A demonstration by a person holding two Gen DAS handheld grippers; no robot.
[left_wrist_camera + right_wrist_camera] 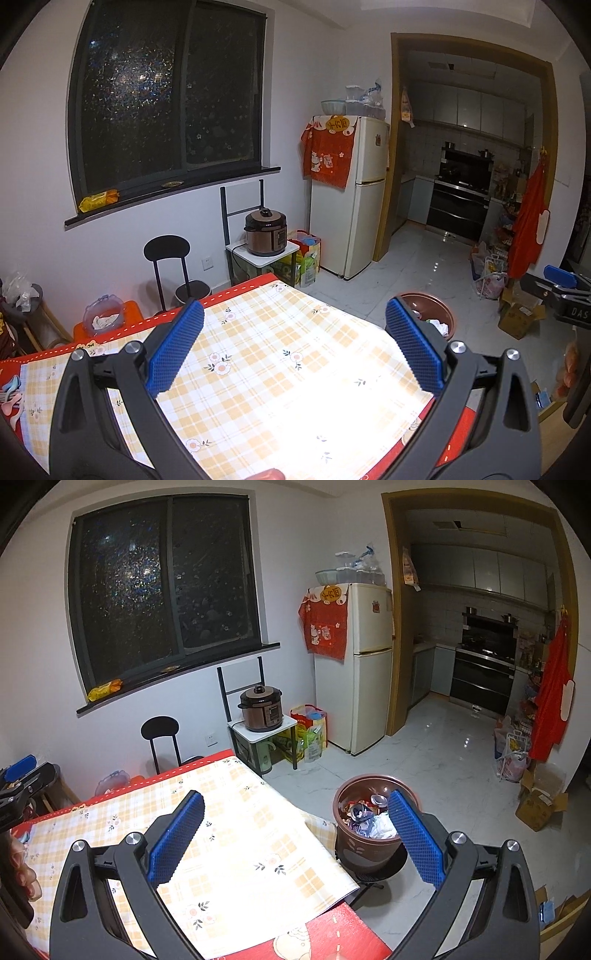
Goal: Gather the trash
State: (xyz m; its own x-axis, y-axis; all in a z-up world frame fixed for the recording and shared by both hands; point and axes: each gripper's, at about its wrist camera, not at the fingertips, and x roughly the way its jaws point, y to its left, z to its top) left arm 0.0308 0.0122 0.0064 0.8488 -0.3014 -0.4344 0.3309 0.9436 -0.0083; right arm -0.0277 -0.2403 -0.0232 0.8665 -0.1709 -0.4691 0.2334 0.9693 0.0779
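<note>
A brown round bin point(369, 849) stands on a black stool just past the table's right edge, filled with cans, wrappers and crumpled paper. In the left wrist view only its rim point(443, 306) shows behind the right pad. My left gripper point(294, 343) hovers open over the yellow checked tablecloth point(277, 369), nothing between its blue pads. My right gripper point(295, 827) is open too, above the table's right corner, its right pad overlapping the bin in the image. Each gripper appears at the edge of the other's view: right gripper point(561, 284), left gripper point(22, 771).
A black stool point(168, 266), a red stool with a clear container point(105, 317) and a small stand with a rice cooker point(262, 709) sit by the window wall. A fridge point(362, 664) stands beyond. Cardboard boxes point(539, 805) and bags lie on the white floor at right.
</note>
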